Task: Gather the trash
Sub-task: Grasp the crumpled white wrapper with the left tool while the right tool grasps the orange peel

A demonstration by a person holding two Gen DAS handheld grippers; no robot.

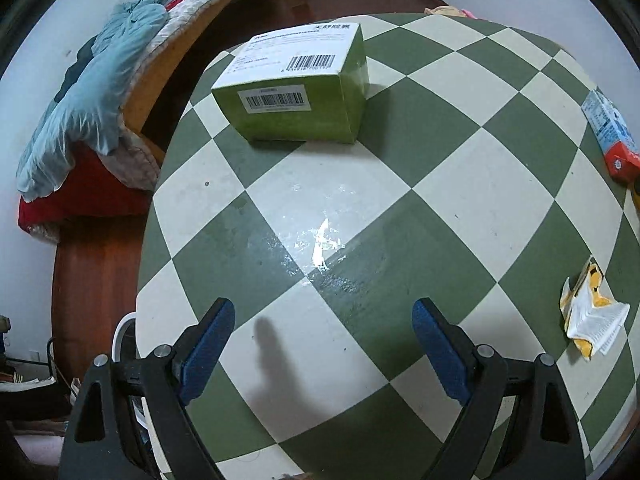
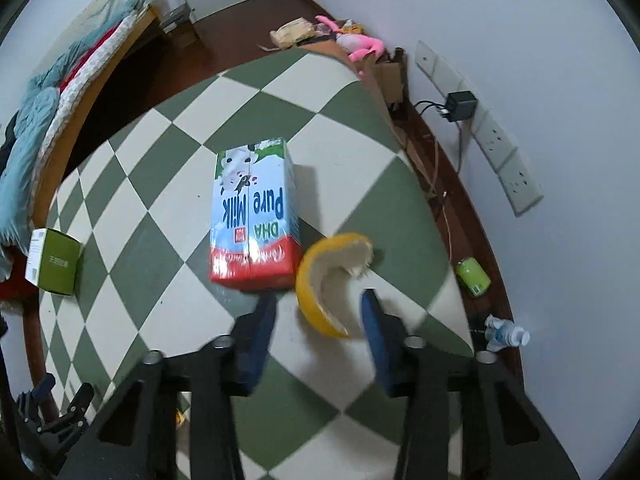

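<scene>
Under the left gripper (image 1: 324,308), left wrist view: checkered green-and-white surface (image 1: 440,120), bare between the jaws. Jaws spread wide and released, nothing between the blue pads (image 1: 208,348); gripper points steeply down.
- Green box (image 1: 296,92), barcode labels on two faces, lies well ahead of the gripper, slightly to its left.
- Crumpled yellow-and-white wrapper (image 1: 592,320) lies off to the right, about level with the fingertips, clear of them.
- One end of a milk carton (image 1: 608,136) shows ahead at far right.
- White smear on the surface just ahead of the jaws.
- Bed (image 1: 100,92) with blue bedding beyond the surface's left edge.

Just ahead of the right gripper (image 2: 318,302), right wrist view: a curved piece of yellow fruit peel (image 2: 320,280), pith side up, lies between the two fingertips. Fingers blurred. Jaws stand apart; a gap shows at the left pad, so no grasp on the peel. Right-pad contact: cannot tell.
- Milk carton on its side, ahead-left of the gripper, its red end touching or just beside the peel.
- Green box far left, near the surface's edge.
- Green can (image 2: 474,276) and a plastic bottle (image 2: 506,334) on the floor to the right.
</scene>
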